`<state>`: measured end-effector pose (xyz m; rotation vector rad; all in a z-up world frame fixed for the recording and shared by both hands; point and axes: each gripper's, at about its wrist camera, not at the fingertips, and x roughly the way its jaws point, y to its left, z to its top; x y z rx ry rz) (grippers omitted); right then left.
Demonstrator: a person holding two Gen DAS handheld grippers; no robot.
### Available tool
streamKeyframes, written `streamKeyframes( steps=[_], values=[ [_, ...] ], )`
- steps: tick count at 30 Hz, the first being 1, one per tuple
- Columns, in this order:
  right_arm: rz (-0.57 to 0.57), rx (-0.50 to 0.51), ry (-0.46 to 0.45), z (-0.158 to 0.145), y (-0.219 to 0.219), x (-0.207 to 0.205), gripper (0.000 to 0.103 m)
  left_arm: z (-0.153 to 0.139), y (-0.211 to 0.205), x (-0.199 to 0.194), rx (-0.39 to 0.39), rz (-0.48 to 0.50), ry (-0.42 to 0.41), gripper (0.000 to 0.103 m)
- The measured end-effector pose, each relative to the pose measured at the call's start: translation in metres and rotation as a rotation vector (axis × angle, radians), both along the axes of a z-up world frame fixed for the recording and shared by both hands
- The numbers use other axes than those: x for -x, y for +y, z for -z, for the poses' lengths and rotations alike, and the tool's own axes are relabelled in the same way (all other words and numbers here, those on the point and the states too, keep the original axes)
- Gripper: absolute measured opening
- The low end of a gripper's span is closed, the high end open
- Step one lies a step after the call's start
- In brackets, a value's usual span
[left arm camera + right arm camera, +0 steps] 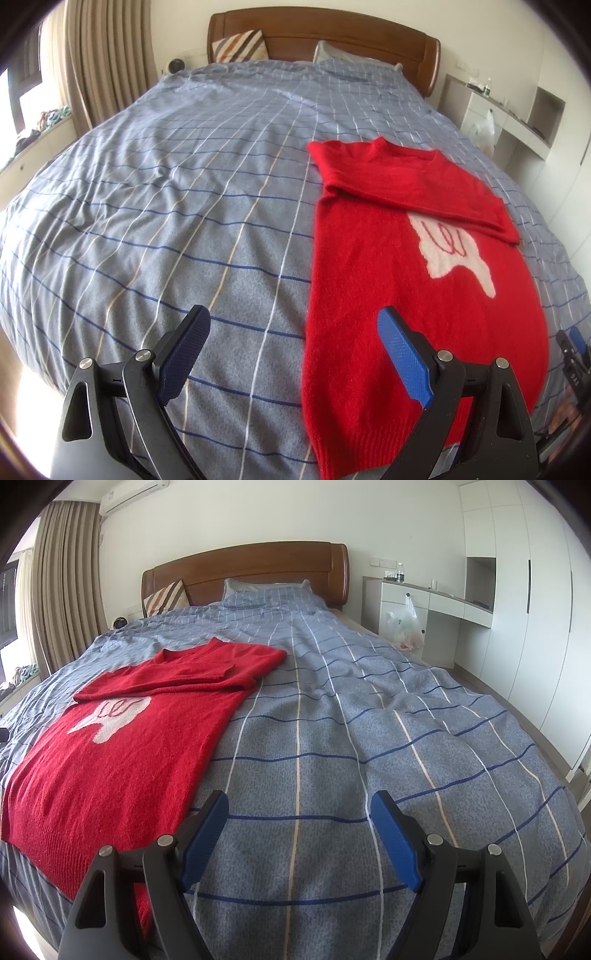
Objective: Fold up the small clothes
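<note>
Open span, 9–12 o'clock: blue-grey checked duvet, bare cover left of the red knitted sweater.
Obstacle, 12 o'clock: brown wooden headboard with striped cushion.
Obstacle, 2 o'clock: white bedside desk, plastic bag hanging just beside the bed.

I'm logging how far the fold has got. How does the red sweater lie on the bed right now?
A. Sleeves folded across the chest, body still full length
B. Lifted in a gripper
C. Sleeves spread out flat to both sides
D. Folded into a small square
A: the red sweater lies full length on the checked duvet with its sleeves crossed over the chest; both grippers are open and hold nothing.
</note>
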<state>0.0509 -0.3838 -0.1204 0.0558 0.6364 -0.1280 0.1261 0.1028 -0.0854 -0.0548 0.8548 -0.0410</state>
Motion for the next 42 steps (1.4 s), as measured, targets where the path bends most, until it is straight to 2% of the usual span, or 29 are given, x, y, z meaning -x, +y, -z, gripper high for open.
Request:
streamKeyframes(
  steps=[36,42],
  values=[
    [0.0,0.001,-0.002,-0.0002,-0.0004,0.0005,0.079,-0.0003,0.0021,0.0041,-0.03,-0.007,0.011,0.093],
    [0.007,-0.005,-0.015,-0.0037,-0.0034,0.0033,0.079,0.0056,-0.0051,0.0017,-0.099,-0.003,0.049,0.093]
  ],
)
